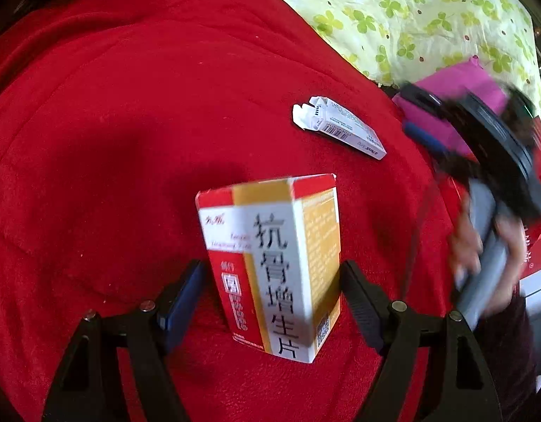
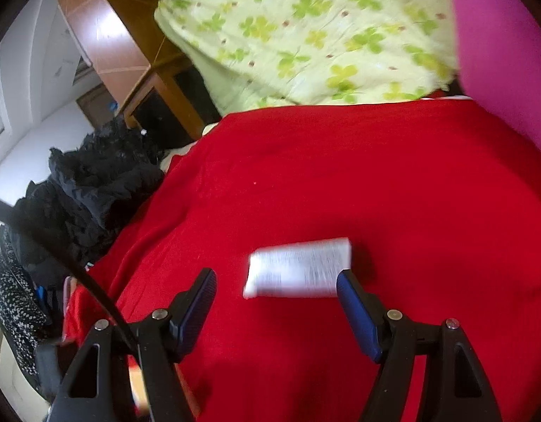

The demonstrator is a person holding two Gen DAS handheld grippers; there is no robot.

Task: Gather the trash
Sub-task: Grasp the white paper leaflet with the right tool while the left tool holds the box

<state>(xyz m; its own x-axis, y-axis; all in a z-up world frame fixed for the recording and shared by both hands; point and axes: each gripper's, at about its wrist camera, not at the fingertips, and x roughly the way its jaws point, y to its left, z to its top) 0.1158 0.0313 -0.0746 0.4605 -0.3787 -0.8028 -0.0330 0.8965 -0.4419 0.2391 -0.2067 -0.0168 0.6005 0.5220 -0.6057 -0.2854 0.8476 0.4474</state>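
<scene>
An upright medicine box, white, orange and red with black characters, stands tilted on the red blanket. My left gripper is open around it: the right finger is at the box's edge and a thin gap shows at the left pad. A flat white carton with a barcode lies farther back. My right gripper, blurred and held by a hand, is just to its right. In the right wrist view the right gripper is open, with the blurred white carton at its fingertips, nearer the right finger.
A pale green clover-print quilt covers the bed beyond the blanket. A pink cloth thing rises at the right. A heap of dark clothes lies off the blanket's left edge, with wooden furniture behind.
</scene>
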